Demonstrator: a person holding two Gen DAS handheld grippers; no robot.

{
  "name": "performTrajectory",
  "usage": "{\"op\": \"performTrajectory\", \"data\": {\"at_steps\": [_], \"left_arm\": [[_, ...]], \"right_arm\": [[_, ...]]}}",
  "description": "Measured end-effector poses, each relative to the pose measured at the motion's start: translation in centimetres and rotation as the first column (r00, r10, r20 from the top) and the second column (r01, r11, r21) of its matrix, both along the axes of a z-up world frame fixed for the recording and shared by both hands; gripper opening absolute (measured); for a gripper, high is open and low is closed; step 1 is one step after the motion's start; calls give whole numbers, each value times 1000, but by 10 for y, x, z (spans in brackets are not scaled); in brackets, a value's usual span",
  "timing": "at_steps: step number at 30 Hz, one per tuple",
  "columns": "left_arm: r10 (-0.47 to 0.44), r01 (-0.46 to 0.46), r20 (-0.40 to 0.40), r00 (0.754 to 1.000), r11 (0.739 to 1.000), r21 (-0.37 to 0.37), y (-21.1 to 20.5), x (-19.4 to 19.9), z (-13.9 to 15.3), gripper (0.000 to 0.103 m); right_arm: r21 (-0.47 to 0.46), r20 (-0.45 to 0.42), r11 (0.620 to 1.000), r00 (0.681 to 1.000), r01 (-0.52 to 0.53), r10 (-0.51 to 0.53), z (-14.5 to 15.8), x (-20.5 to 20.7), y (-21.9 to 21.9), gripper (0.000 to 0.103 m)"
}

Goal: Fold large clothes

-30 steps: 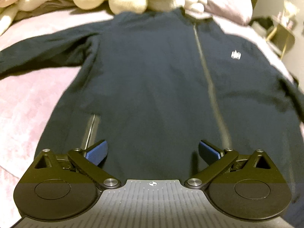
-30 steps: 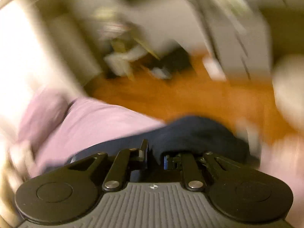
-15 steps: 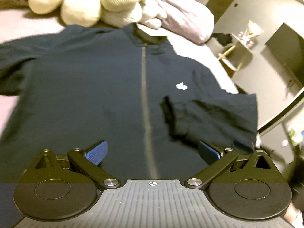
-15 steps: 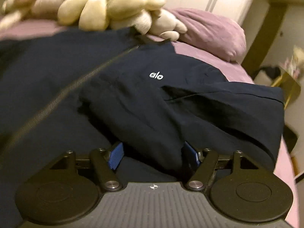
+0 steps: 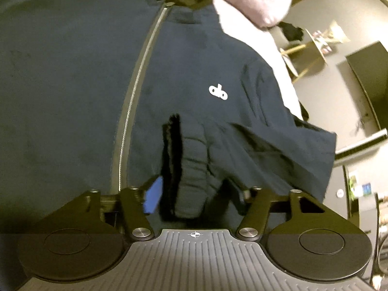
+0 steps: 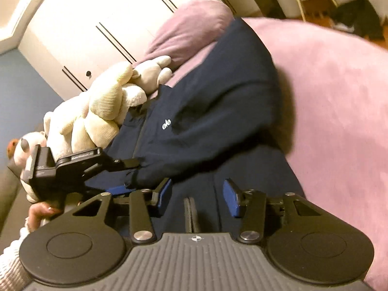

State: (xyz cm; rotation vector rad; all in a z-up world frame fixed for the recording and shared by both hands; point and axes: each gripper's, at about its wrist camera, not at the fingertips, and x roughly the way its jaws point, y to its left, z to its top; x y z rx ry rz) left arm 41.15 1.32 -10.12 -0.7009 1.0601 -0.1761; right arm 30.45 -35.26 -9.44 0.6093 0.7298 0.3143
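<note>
A navy zip jacket [image 5: 72,84] with a small white logo [image 5: 218,91] lies flat on the pink bed. Its right sleeve [image 5: 278,150] is folded across the chest. The ribbed cuff [image 5: 191,189] sits between the fingers of my left gripper [image 5: 196,194], whose jaws are closing and press on it. The right wrist view shows that left gripper [image 6: 127,175] from the side, holding the cuff [image 6: 139,173]. My right gripper [image 6: 197,196] hovers over the jacket's lower body [image 6: 242,165]. Its jaws are closing, and only flat fabric and a zip lie below them.
Cream plush toys [image 6: 101,111] and a purple pillow [image 6: 191,29] lie at the jacket's collar end. Pink bedspread [image 6: 339,97] spreads to the right. A hand [image 6: 38,215] in a knit sleeve holds the left gripper. A gold side table [image 5: 310,46] stands past the bed.
My left gripper slid right across the jacket and narrowed around the cuff. The right gripper let go of the sleeve it had carried onto the chest and swung back toward the hem.
</note>
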Motion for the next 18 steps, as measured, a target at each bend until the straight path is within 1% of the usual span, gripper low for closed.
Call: {"op": "performTrajectory", "data": {"at_steps": [1, 2, 3, 4, 5, 6, 8, 10, 11, 12, 13, 14, 15, 16, 17, 18], "left_arm": [[13, -13, -2, 1000, 1000, 1, 1, 2, -1, 35], [19, -19, -6, 1000, 1000, -13, 2, 5, -2, 30], [26, -27, -14, 1000, 999, -28, 4, 7, -2, 19], [38, -38, -11, 999, 999, -29, 5, 8, -1, 13], [39, -39, 9, 999, 999, -37, 6, 8, 5, 10], [43, -42, 44, 998, 999, -28, 8, 6, 13, 10], [41, -42, 119, 992, 999, 11, 17, 0, 35, 10], [41, -50, 189, 981, 998, 45, 32, -6, 56, 9], [45, -65, 214, 976, 994, 91, 42, -10, 65, 9], [41, -81, 233, 972, 984, 161, 51, -12, 71, 10], [41, -101, 243, 969, 966, 238, 58, -15, 75, 10], [47, -126, 244, 969, 939, 321, 66, -16, 76, 10], [54, -142, 235, 971, 914, 379, 73, -16, 74, 10], [69, -157, 218, 973, 895, 417, 80, -16, 69, 10], [87, -167, 197, 977, 882, 440, 85, -15, 62, 10], [100, -171, 177, 979, 878, 448, 90, -13, 54, 11]], "right_arm": [[3, -13, 1000, 1000, 5, -5, -6, 0, 0, 47], [5, -23, 1000, 1000, 8, -8, -11, 0, 1, 46], [9, -28, 1000, 1000, 11, -11, -14, -1, 1, 46], [10, -29, 1000, 999, 15, -15, -14, -5, 0, 46], [11, -27, 1000, 999, 17, -17, -14, -7, 1, 46], [8, -25, 1000, 1000, 18, -18, -14, -5, 3, 46], [-6, -27, 1000, 999, 21, -21, -12, -5, 5, 46], [-39, -33, 999, 999, 20, -22, -9, -4, 8, 47], [-57, -33, 998, 999, 20, -22, -7, 2, 11, 48], [-72, -31, 997, 999, 21, -23, -6, 2, 12, 49], [-81, -27, 996, 999, 23, -26, -4, 2, 12, 52], [-82, -19, 996, 1000, 20, -22, -2, 1, 11, 54], [-81, -18, 997, 1000, 18, -19, -2, 2, 12, 54], [-79, -18, 997, 1000, 18, -20, -1, 2, 12, 54], [-64, -15, 998, 1000, 16, -17, -1, 3, 12, 54], [-46, -13, 999, 1000, 17, -18, -2, 3, 13, 54]]}}
